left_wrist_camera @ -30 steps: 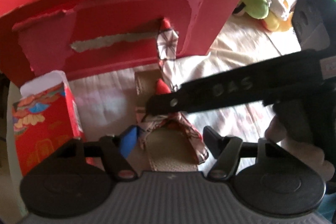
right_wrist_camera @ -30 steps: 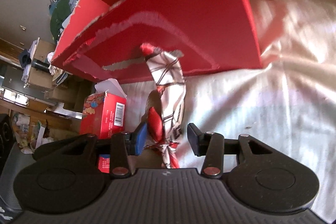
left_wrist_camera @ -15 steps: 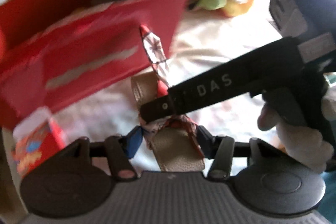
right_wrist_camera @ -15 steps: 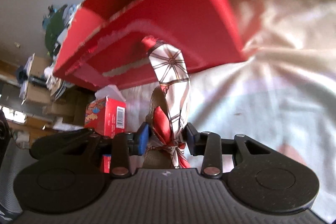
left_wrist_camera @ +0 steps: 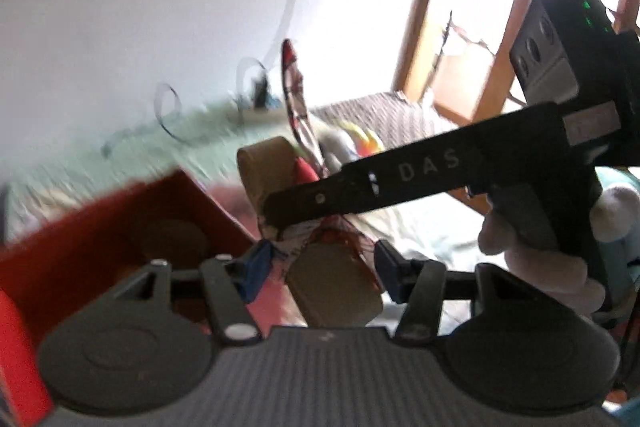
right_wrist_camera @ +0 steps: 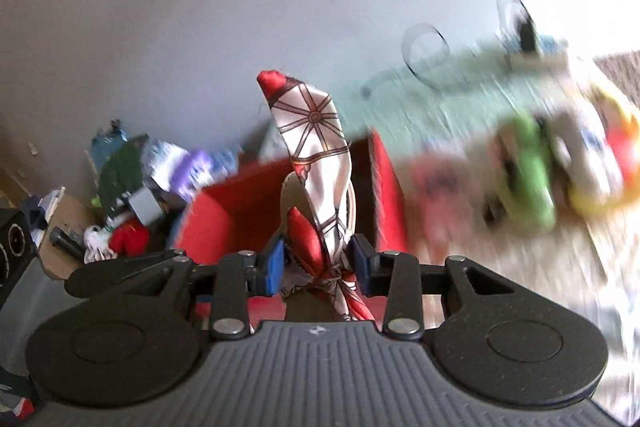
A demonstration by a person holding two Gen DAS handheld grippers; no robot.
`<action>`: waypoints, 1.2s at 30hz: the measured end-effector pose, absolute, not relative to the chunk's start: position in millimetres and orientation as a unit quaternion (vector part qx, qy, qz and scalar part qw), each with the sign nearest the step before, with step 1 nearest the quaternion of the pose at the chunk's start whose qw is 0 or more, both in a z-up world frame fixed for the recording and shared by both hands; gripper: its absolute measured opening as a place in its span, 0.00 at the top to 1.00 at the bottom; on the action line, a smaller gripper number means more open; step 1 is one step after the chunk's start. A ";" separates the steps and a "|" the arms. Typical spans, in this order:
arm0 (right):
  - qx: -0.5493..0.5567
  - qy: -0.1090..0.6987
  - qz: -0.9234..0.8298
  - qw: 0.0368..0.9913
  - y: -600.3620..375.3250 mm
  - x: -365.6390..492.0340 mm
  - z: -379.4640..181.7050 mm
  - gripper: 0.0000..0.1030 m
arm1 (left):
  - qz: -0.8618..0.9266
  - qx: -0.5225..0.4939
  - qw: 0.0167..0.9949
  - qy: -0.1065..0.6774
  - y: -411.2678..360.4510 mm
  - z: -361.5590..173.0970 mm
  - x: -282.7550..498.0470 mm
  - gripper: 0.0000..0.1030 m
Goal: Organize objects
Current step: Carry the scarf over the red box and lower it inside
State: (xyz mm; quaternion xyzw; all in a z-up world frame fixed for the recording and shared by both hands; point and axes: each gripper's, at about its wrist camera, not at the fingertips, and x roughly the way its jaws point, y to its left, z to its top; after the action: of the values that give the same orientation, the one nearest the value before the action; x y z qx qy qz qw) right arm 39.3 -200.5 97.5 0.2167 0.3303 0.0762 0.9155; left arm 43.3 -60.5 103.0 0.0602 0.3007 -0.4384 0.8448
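A beige headband (left_wrist_camera: 332, 283) with a red and white patterned scarf bow (right_wrist_camera: 316, 163) is held up in the air. My right gripper (right_wrist_camera: 318, 267) is shut on the scarf knot. In the left wrist view its black finger (left_wrist_camera: 400, 183) crosses the band. My left gripper (left_wrist_camera: 320, 263) has its pads on either side of the beige band, pads close to it; contact is unclear. The red cardboard box (left_wrist_camera: 120, 235) is below and to the left, and shows behind the scarf in the right wrist view (right_wrist_camera: 224, 215). The frames are motion-blurred.
Plush toys, green and yellow (right_wrist_camera: 536, 171), lie on the pale bed sheet (right_wrist_camera: 520, 267) at right. A cluttered pile (right_wrist_camera: 120, 187) stands at left by the grey wall. A wooden door frame (left_wrist_camera: 424, 11) is at the far right.
Both grippers have lifted the headband off the bed, up to the level of the box's open top. The right gripper closed on the scarf. The views now tilt up toward the wall.
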 end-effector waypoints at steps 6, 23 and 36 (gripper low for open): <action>0.168 0.320 0.134 0.923 -161.0 101.5 112.8 0.63 | -0.372 0.049 0.879 0.295 -19.2 117.4 79.9 0.46; 0.130 0.536 0.233 0.801 -94.0 236.1 -17.9 0.67 | -0.227 -0.003 0.841 0.491 38.9 -5.3 166.7 0.46; 0.156 0.561 0.203 0.787 -98.0 241.4 -30.4 0.74 | -0.222 -0.023 0.850 0.478 45.0 -15.1 175.7 0.41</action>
State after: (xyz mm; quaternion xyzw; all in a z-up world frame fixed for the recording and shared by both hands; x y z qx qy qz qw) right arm 241.4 -98.0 -30.4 0.1558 0.5613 0.2028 0.7871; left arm 175.7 45.0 -15.1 -0.0234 0.4780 -0.2218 0.8496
